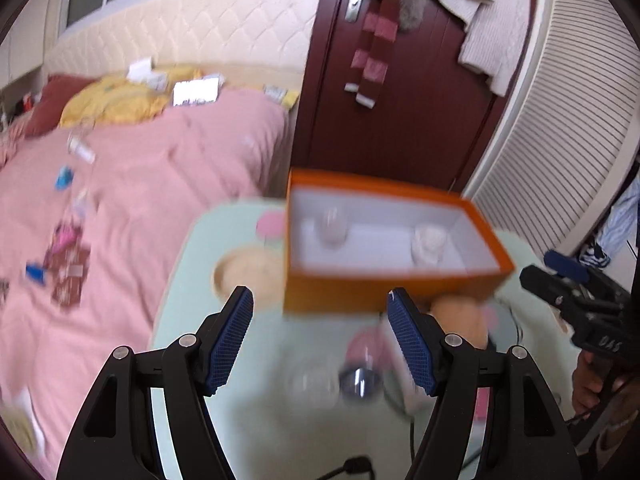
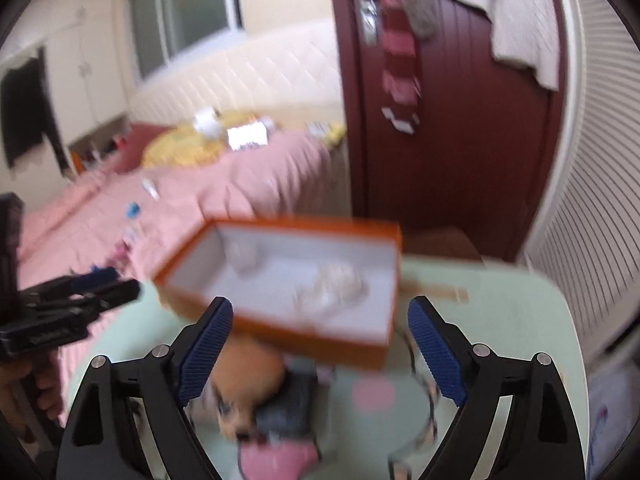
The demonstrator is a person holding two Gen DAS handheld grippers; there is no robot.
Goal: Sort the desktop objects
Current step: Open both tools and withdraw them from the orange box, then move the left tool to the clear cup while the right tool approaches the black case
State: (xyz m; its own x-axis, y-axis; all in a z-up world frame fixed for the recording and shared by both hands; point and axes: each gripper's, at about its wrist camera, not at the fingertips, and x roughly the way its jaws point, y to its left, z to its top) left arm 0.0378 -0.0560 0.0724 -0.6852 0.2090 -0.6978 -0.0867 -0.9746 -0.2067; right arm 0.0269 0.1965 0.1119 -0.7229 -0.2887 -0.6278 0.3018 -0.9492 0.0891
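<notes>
You have two pale items in the orange box (image 1: 394, 280), both grippers (image 1: 320, 336) (image 2: 320, 344) gape empty, and a toy (image 2: 248, 376), cable and glassy pieces near you remain.

Soft daylight from the window (image 2: 184, 20) behind the orange box (image 2: 296, 280), no harsh shadows or glare. Heavy motion blur on that box and everything around it. Strong fisheye bending and dark vignette toward the corners
</notes>
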